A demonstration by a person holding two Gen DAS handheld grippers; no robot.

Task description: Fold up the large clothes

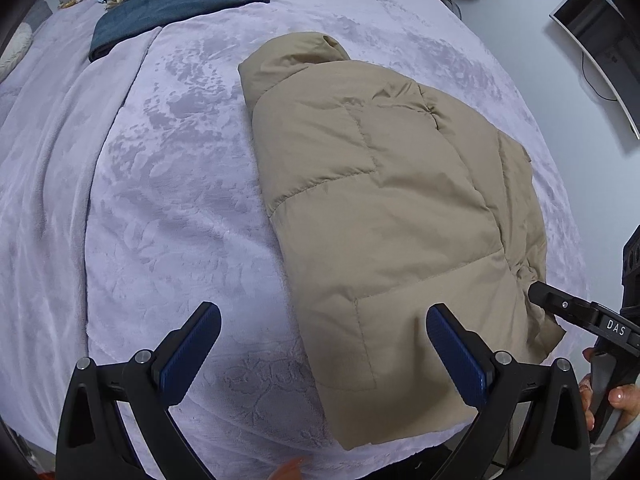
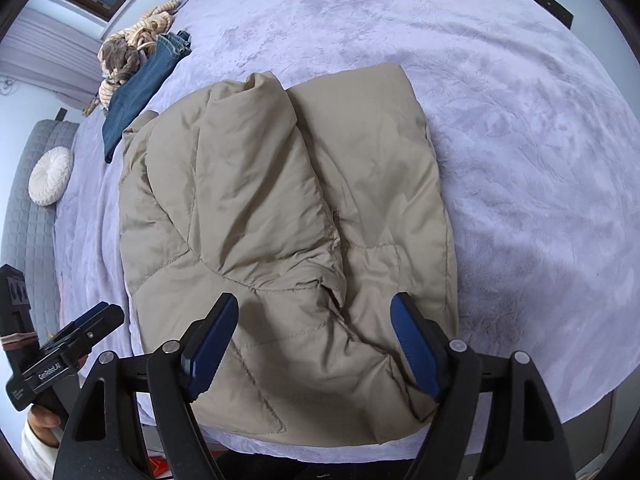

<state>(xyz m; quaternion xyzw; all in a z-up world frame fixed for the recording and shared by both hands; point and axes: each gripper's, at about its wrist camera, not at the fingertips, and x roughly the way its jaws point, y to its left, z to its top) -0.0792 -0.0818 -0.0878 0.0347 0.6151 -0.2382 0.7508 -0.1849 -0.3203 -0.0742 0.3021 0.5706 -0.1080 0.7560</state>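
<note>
Tongs spread wide: your left gripper point(image 1: 322, 346) straddles the tan jacket's point(image 1: 384, 200) lower-centre hem; your right gripper point(image 2: 314, 344) gapes over its folded sleeve, pinching nothing.

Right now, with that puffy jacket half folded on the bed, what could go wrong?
1. The jacket is puffy, and its folded-over sleeve bulges up, so the fold may spring open.
2. Its near hem reaches the edge of the bed, so a tug toward you could drag it off.
3. Both grippers are open: the left gripper has one finger over bare blanket, and the right gripper straddles thick padding, so either could pinch too little cloth or too many layers.
</note>
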